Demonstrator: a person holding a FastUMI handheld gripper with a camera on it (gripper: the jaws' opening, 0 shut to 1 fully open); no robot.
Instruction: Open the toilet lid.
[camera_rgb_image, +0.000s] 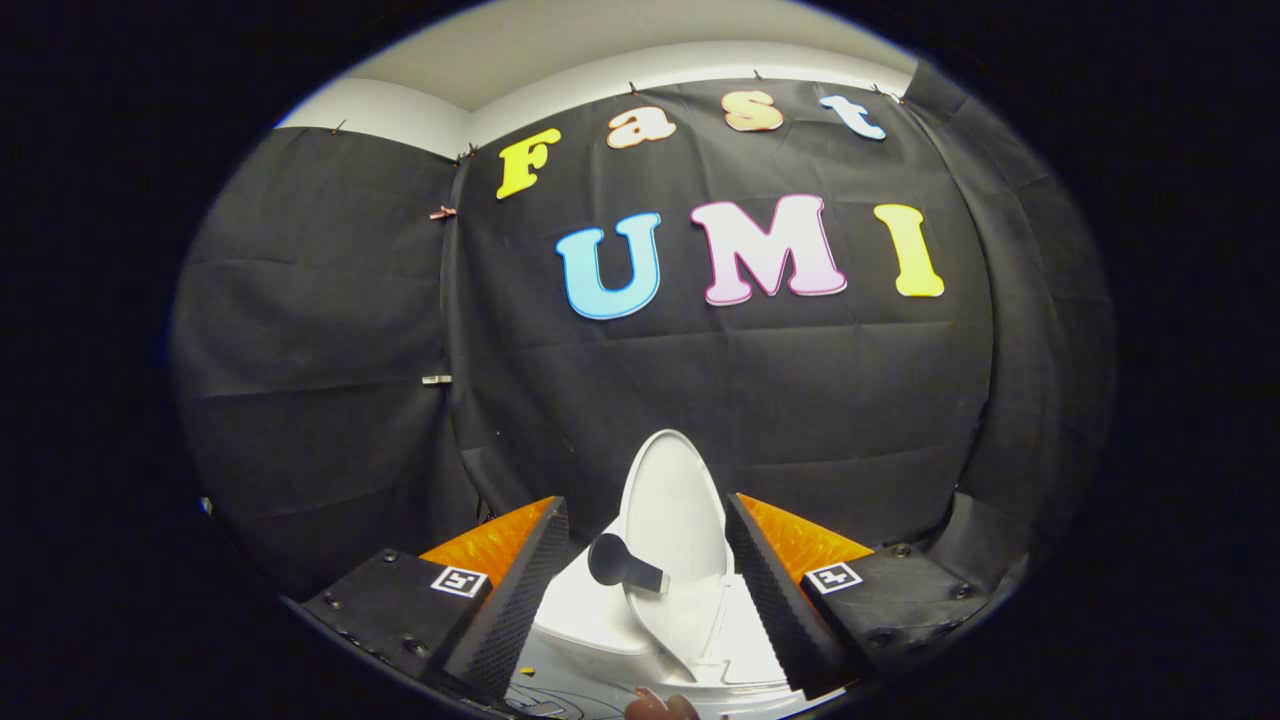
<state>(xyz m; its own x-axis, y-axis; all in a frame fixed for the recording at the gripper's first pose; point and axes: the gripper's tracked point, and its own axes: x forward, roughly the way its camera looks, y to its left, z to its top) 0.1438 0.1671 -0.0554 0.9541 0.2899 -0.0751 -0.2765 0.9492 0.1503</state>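
Observation:
A small white toilet sits low between my fingers. Its white oval lid stands raised, nearly upright, leaning back toward the black cloth wall. A dark round-ended handle sticks out from the lid's lower left side. My gripper is open, with one finger on each side of the lid. The left finger is clear of the lid, and the right finger is close beside the lid's right edge. Neither finger visibly presses on the lid.
The black cloth wall hangs close behind the toilet and wraps round both sides. A white surface with dark line markings lies under the toilet. Part of a person's hand shows just below the toilet.

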